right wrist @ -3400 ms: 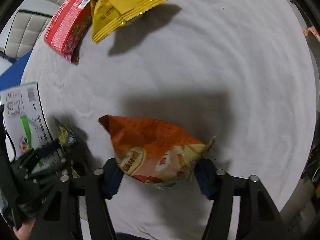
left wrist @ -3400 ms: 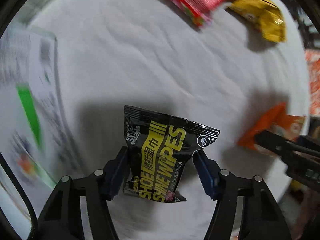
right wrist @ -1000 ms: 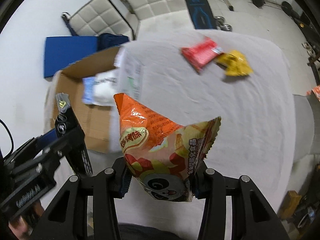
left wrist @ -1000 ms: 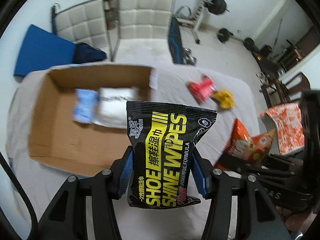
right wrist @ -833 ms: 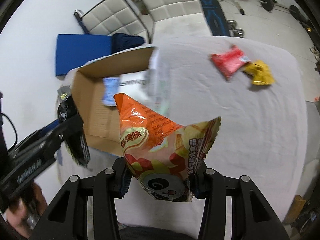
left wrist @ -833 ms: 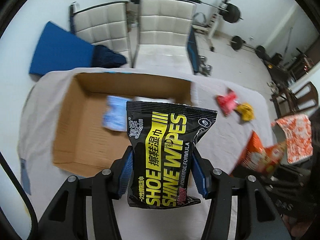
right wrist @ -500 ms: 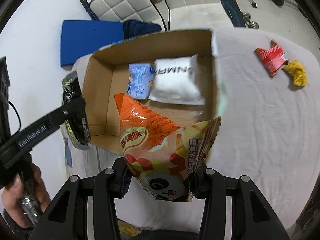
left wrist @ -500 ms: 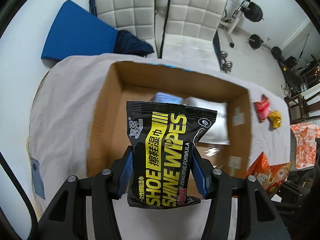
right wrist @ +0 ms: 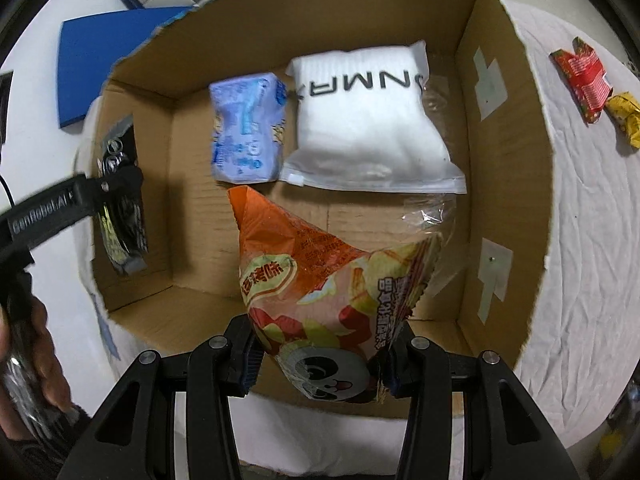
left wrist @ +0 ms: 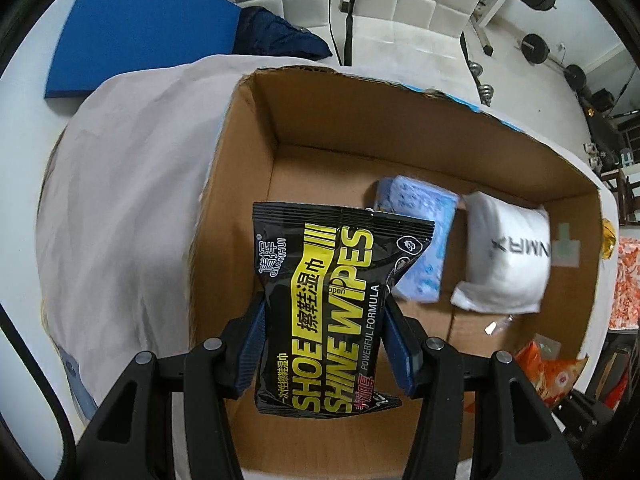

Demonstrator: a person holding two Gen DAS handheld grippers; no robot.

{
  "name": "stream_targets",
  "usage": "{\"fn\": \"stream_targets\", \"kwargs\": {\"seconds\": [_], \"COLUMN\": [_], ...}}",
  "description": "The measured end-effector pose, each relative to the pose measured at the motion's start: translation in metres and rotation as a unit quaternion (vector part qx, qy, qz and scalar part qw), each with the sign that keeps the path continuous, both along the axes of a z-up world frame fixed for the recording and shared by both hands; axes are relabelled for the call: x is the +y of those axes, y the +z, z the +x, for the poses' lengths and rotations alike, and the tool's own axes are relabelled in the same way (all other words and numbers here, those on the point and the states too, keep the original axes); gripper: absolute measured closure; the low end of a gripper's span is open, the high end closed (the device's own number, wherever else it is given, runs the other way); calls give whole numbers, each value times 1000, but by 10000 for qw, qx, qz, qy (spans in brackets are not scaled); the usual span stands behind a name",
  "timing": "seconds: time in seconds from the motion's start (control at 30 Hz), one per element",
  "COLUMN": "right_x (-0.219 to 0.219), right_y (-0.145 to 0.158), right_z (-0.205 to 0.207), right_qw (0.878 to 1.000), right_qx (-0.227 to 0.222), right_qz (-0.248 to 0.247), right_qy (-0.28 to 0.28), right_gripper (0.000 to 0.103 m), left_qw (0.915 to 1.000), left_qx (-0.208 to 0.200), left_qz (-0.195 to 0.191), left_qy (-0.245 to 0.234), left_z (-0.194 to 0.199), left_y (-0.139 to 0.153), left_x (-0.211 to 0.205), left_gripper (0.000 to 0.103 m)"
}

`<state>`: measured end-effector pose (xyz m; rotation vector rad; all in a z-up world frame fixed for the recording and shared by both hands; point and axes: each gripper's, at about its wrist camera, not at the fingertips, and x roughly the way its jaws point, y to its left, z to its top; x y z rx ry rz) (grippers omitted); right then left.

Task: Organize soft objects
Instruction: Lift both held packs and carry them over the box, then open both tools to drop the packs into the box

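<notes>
My left gripper is shut on a black and yellow shoe wipes pack and holds it over the left part of an open cardboard box. My right gripper is shut on an orange snack bag and holds it above the near side of the same box. A blue tissue pack and a white pouch lie on the box floor; both also show in the left wrist view, the tissue pack and the pouch. The left gripper with its pack shows at the box's left wall.
The box stands on a white cloth-covered table. A red packet and a yellow packet lie on the cloth to the right. White chairs, a blue mat and gym weights stand beyond the table.
Both grippers have carried their packs from over the cloth to over the box and come closer to it. The box now fills both views.
</notes>
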<state>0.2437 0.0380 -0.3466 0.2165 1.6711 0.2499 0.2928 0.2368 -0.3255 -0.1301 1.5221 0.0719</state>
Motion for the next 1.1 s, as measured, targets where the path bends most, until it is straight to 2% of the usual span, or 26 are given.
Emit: {"fn": "stream_targets", "kwargs": {"seconds": [0.37, 0.63, 0.8, 0.97, 1.1], "right_x": [8, 3, 4, 4, 5], "right_y": [-41, -64, -70, -63, -54], "right_z": [11, 18, 16, 16, 14], "right_qw": [9990, 9975, 9973, 9971, 9975], "right_qx": [337, 576, 542, 467, 381], "right_qz": [-247, -302, -462, -584, -579], "right_qy": [-160, -275, -190, -126, -121], "right_gripper": [54, 52, 49, 43, 42], "left_qw": [9993, 9991, 9993, 9994, 9996], "left_qx": [263, 282, 295, 292, 230], "left_qz": [83, 99, 39, -13, -153], "left_qy": [-236, -290, -243, -172, -92], "left_z": [47, 55, 56, 50, 35], "left_y": [-33, -35, -35, -30, -24], "left_x": [2, 0, 2, 4, 4], "left_gripper": [51, 49, 49, 49, 49]}}
